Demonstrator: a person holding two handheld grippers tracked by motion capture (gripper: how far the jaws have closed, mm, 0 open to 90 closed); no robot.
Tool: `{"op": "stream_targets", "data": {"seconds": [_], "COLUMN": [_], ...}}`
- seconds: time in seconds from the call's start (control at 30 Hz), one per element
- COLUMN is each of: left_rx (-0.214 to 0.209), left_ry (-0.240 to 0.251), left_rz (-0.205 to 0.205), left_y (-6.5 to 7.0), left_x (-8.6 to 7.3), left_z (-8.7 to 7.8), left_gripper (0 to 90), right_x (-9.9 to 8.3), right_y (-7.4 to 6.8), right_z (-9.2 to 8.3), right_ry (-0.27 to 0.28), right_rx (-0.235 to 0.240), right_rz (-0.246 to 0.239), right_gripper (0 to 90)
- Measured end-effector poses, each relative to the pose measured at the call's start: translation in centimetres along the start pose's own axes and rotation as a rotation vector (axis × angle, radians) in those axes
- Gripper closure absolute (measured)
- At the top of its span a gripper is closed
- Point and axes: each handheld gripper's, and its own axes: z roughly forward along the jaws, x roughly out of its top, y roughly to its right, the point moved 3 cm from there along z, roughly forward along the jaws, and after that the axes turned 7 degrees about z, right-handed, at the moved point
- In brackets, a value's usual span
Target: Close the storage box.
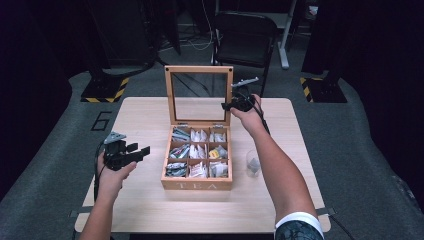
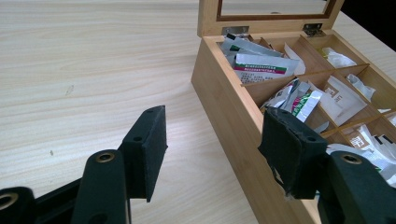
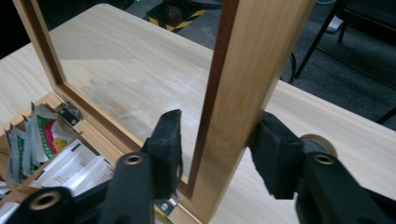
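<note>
Right gripper (image 3: 215,154): my jaws straddle the right post of the upright glass-paned wooden lid (image 1: 199,95), one pad touching, the other just clear; arm stretched forward.

Left gripper (image 2: 212,149): half open, holding nothing, hand resting low beside the 9-compartment wooden tea box (image 1: 196,182) on the pale wooden table (image 1: 145,200).

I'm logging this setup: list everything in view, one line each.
Table: one, pale wood, centre.
Tea box: one, wooden, nine compartments, mid-table.
Lid: one, wood frame with clear pane, upright behind box.
Tea bags: many, mostly white and grey, in the compartments.
Glass: one, clear, right of box.
Chair: one, black, beyond table.
Left gripper: black, open, left of box.
Right gripper: black, jaws astride lid's right edge.
</note>
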Motion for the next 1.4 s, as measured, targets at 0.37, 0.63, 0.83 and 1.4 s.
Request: {"op": "stream_targets", "data": {"seconds": [0.37,0.63,0.83,1.4], "left_rx": [-0.002,-0.003,-0.010,-0.020], "left_ry": [-0.006,-0.012,-0.015,-0.045], "left_rz": [-0.002,-0.008,0.002,0.023], "left_y": [0.0,0.0,0.3,-0.1], "left_x": [-0.1,-0.1,0.1,2.8], "left_z": [0.3,0.5,0.8,3.2], "left_gripper": [40.8,40.8,40.8,41.2], "right_x": [0.1,0.1,0.0,-0.5], "right_y": [0.4,0.4,0.3,-0.1], "right_z": [-0.2,-0.5,-0.8,-1.6], "right_ry": [0.012,0.012,0.007,0.023], "right_rx": [0.015,0.026,0.030,0.049], "right_rz": [0.013,0.028,0.023,-0.001], "right_gripper": [62.1,64.0,64.8,65.8]}}
